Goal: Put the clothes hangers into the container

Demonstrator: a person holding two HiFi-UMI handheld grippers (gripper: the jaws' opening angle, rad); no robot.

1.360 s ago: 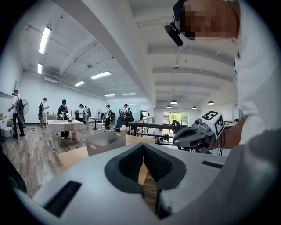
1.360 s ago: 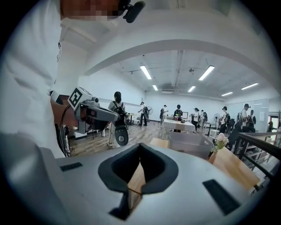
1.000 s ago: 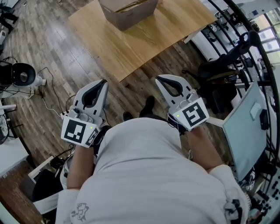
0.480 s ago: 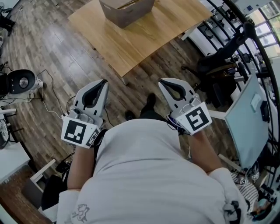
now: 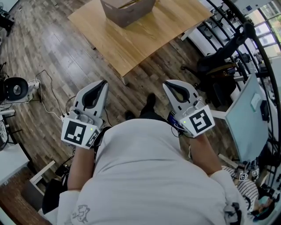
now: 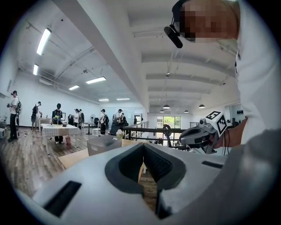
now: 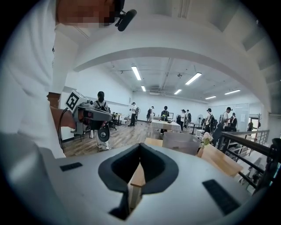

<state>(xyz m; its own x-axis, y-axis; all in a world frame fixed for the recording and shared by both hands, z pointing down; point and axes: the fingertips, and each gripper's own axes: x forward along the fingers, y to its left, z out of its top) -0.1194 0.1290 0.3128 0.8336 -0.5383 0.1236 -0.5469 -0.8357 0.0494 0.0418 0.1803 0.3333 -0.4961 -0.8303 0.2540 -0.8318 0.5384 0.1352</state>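
A grey open container point(image 5: 127, 9) stands on a light wooden table point(image 5: 145, 37) at the top of the head view; its contents cannot be made out and no hanger shows clearly. My left gripper point(image 5: 103, 82) and right gripper point(image 5: 167, 84) are held side by side in front of the person's chest, over the wooden floor short of the table. Both point toward the table, jaws closed tip to tip with nothing between them. The left gripper view shows its shut jaws point(image 6: 143, 144), the container point(image 6: 104, 144) beyond and the right gripper point(image 6: 202, 134) alongside. The right gripper view shows its shut jaws point(image 7: 140, 145) and the container point(image 7: 182, 141).
A small flower vase point(image 7: 205, 139) stands on the table next to the container. Black racks and a chair point(image 5: 224, 57) crowd the right, with a pale panel point(image 5: 246, 118) beside them. Cables and a round device point(image 5: 15, 88) lie on the floor at left. People stand far off point(image 6: 57, 116).
My right gripper has drifted a little to the right and down in the head view. The left gripper has kept its place in the picture. Both stay shut and empty.
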